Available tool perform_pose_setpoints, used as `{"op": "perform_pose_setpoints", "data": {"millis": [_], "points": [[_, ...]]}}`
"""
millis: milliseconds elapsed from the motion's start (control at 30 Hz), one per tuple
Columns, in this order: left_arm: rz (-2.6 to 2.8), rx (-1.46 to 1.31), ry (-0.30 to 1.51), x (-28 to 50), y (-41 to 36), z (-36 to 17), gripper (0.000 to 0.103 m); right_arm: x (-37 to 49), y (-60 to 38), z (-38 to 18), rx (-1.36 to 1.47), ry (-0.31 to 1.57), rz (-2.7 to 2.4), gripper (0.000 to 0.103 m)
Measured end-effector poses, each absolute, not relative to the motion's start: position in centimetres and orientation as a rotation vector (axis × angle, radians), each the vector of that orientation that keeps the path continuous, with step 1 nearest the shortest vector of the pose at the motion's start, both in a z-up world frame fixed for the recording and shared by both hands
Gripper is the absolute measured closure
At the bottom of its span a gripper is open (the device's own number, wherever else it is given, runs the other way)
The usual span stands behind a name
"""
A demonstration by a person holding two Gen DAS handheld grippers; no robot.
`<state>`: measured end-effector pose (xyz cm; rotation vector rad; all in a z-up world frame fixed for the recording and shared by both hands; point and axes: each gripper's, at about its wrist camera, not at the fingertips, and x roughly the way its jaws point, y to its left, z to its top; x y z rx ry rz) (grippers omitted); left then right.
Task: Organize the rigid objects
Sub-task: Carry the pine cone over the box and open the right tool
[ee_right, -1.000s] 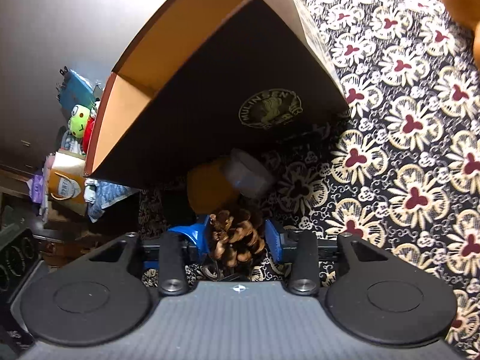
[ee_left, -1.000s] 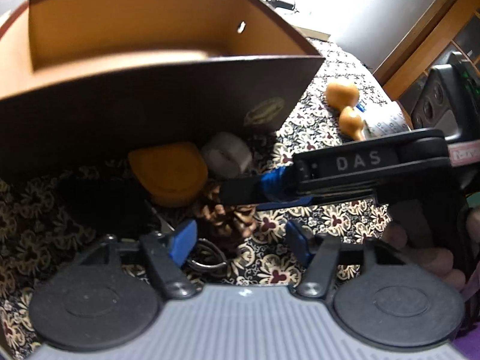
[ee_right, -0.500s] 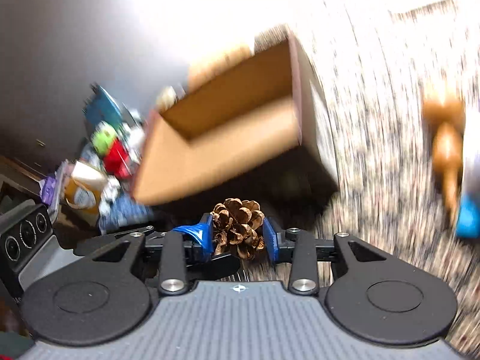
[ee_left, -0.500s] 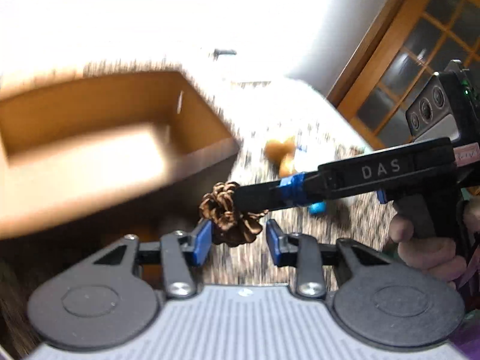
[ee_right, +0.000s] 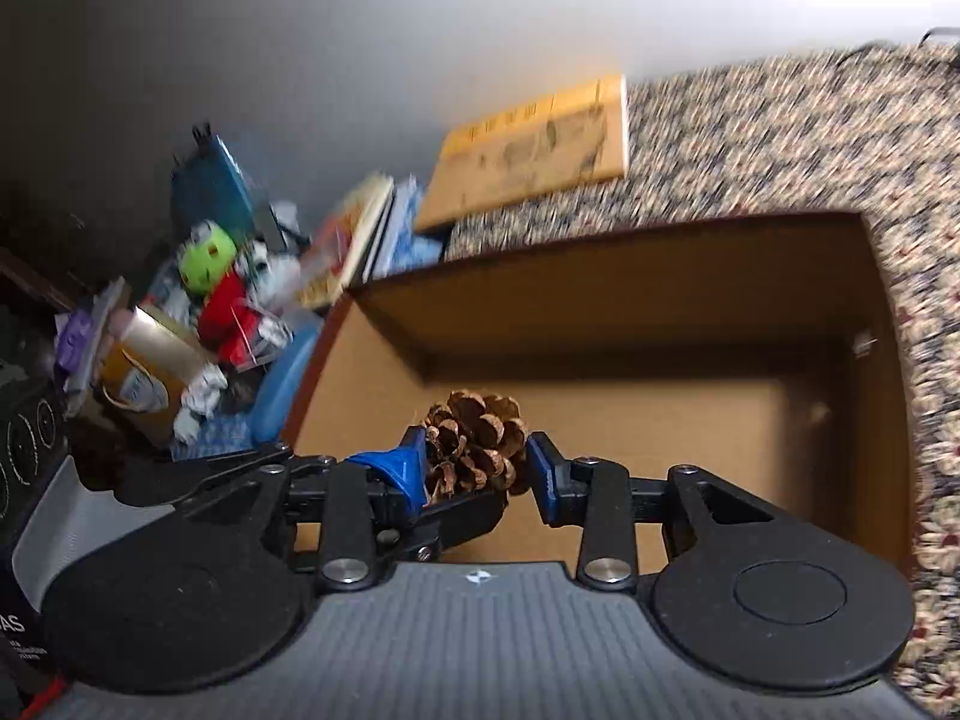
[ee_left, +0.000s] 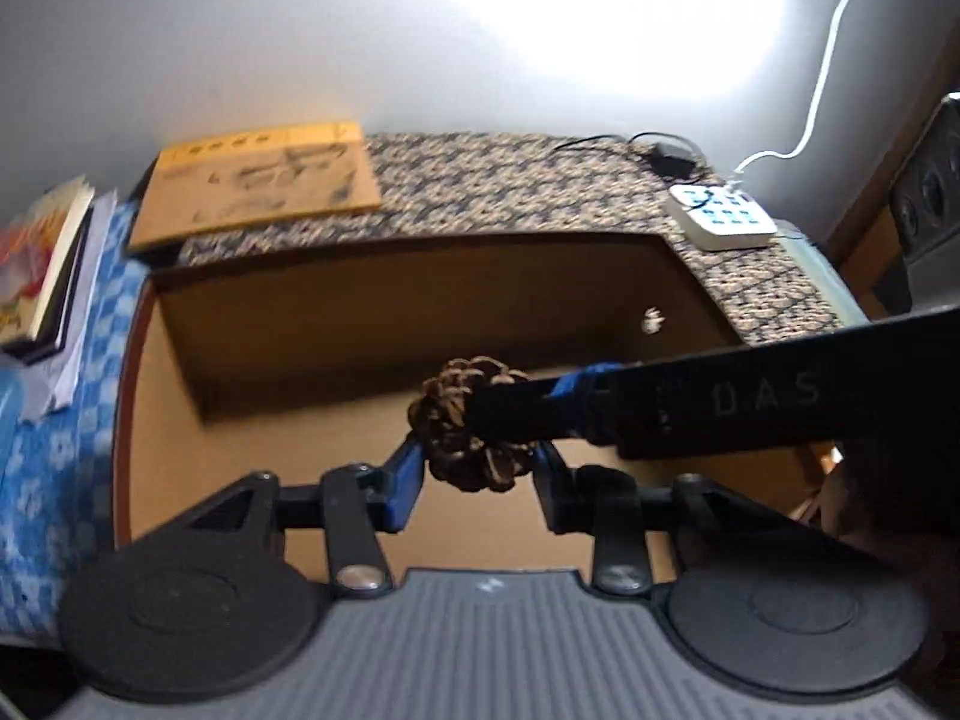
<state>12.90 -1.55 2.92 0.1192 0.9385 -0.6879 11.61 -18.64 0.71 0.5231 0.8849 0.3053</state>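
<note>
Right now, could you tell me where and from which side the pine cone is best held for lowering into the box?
Grip the pine cone across its widest scaly middle, pads on opposite flanks, as the right tool has it. The open scales give the pads purchase; the tapered ends would slip. The left tool straddles it crosswise above the cardboard box.

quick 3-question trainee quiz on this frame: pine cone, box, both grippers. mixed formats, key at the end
1. True or false: the cardboard box already holds several items.
2. What sits between the right gripper fingers? A) tape roll B) pine cone C) gourd
3. Fill in: in the left wrist view, the left gripper brackets the same ____.

Key: 1 false, its visible floor is bare; 2 B; 3 pine cone.
</note>
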Motion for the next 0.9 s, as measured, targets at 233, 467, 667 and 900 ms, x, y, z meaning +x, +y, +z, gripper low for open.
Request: {"op": "perform_pose_setpoints", "data": {"millis": [233,467,667,900], "points": [[-0.529,0.093,1.01,16.0,1.0,-0.3,0.069,14.4,-15.4,-2.1,0.613,0.927,0.331,0.086],[-0.508,0.153,1.001,15.1,0.8,-0.3,0.038,14.3,-17.8,-2.0,0.684,0.914,0.314,0.081],[-0.463,0.235,0.996,14.4,-0.1,-1.8,0.037,11.7,-19.5,-2.2,0.547,0.95,0.196,0.08],[-0.436,0.245,0.988,13.7,-0.5,-1.9,0.036,8.2,-22.1,-3.3,0.548,0.956,0.087,0.081]]}}
